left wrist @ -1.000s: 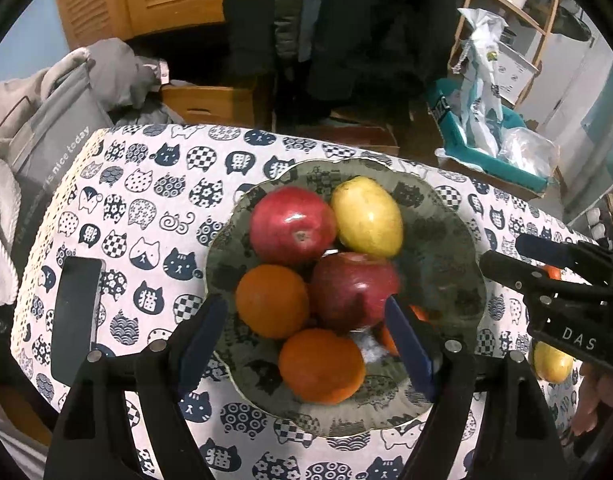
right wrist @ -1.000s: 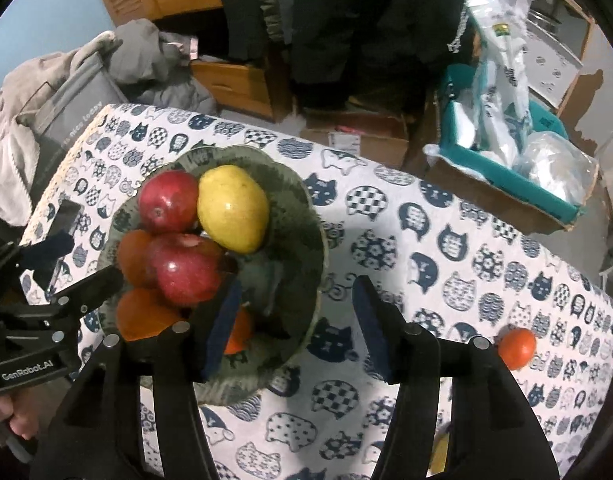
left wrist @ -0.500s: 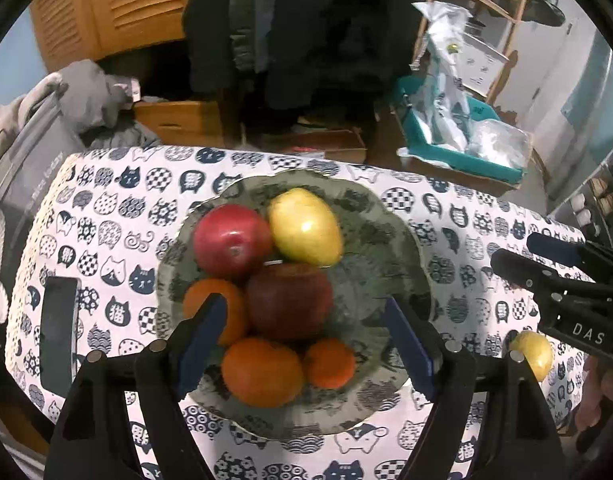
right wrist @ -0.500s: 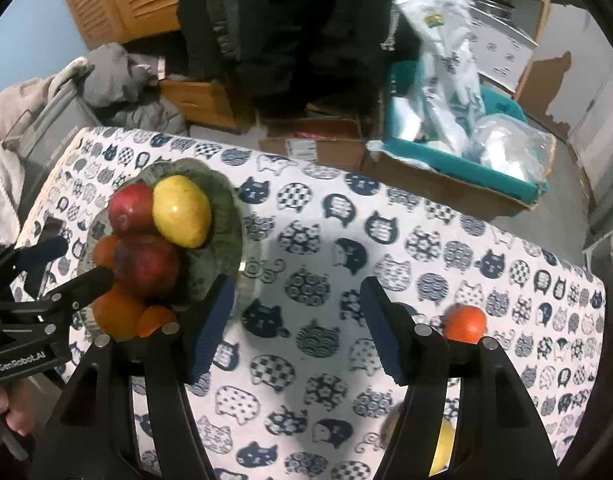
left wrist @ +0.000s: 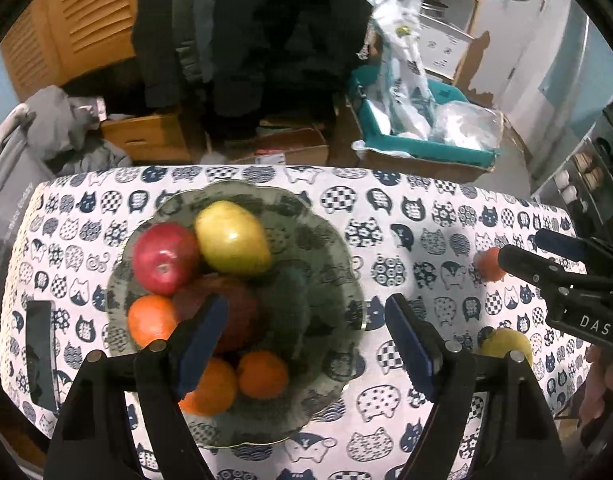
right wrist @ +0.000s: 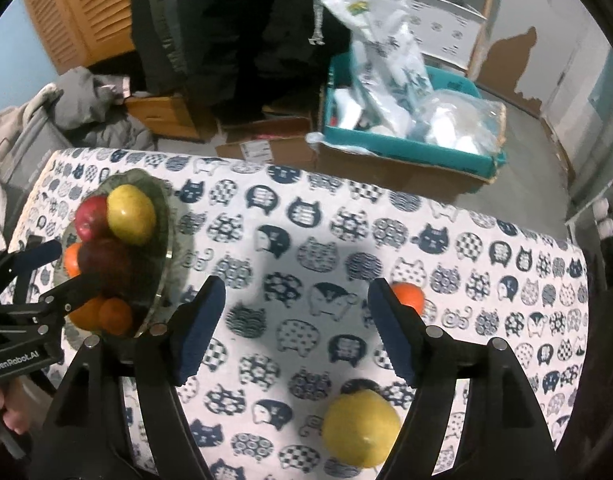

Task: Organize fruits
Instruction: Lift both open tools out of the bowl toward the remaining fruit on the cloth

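Note:
A green glass plate on the cat-print tablecloth holds two red apples, a yellow pear and three oranges. The plate also shows at the left of the right wrist view. My left gripper is open and empty above the plate's right half. My right gripper is open and empty over bare cloth. A loose small orange lies beside its right finger, and a yellow lemon lies nearer, between the fingers. Both loose fruits show in the left wrist view: the orange, the lemon.
A dark phone lies on the table's left edge. Beyond the far table edge stand a teal box with plastic bags, cardboard boxes and a pile of grey clothes.
Both grippers have pulled back and swung right. The plate has slid left in both views. The lemon and the loose orange have come between and beside the right fingers.

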A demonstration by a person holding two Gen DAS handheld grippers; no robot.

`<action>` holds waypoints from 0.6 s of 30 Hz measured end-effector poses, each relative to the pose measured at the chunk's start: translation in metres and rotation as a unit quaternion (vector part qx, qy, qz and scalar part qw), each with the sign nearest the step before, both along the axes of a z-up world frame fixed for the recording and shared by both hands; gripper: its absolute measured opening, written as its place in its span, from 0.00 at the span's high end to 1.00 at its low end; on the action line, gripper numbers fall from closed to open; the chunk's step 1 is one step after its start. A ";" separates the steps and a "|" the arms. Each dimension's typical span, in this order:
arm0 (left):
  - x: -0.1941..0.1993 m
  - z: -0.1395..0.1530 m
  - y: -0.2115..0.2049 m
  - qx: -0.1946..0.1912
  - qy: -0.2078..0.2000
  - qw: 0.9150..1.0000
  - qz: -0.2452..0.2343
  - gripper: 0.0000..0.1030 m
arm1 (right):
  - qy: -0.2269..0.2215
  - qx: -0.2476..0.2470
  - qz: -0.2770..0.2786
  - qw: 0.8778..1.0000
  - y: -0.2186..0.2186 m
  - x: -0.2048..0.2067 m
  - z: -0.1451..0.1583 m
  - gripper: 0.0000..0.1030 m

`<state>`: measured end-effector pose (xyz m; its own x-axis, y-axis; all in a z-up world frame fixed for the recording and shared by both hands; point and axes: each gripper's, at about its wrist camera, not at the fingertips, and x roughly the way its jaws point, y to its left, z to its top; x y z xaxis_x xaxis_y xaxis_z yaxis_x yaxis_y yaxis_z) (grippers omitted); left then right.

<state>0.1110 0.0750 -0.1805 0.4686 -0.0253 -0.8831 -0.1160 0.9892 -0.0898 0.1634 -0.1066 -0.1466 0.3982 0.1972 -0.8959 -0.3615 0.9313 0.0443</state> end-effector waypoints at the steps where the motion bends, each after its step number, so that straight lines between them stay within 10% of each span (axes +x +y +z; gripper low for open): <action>1: 0.002 0.000 -0.004 -0.001 0.002 1.000 -0.003 0.20 | 0.001 0.000 -0.004 1.000 -0.005 0.001 -0.001 0.28; 18: 0.042 -0.015 -0.070 -0.003 0.021 0.999 -0.042 0.20 | 0.044 -0.007 -0.059 0.997 -0.084 0.022 -0.040 0.28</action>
<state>0.1535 0.0047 -0.1953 0.4275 -0.0678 -0.9015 -0.0368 0.9951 -0.0923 0.1854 -0.1901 -0.1869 0.3373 0.1412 -0.9308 -0.2441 0.9680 0.0584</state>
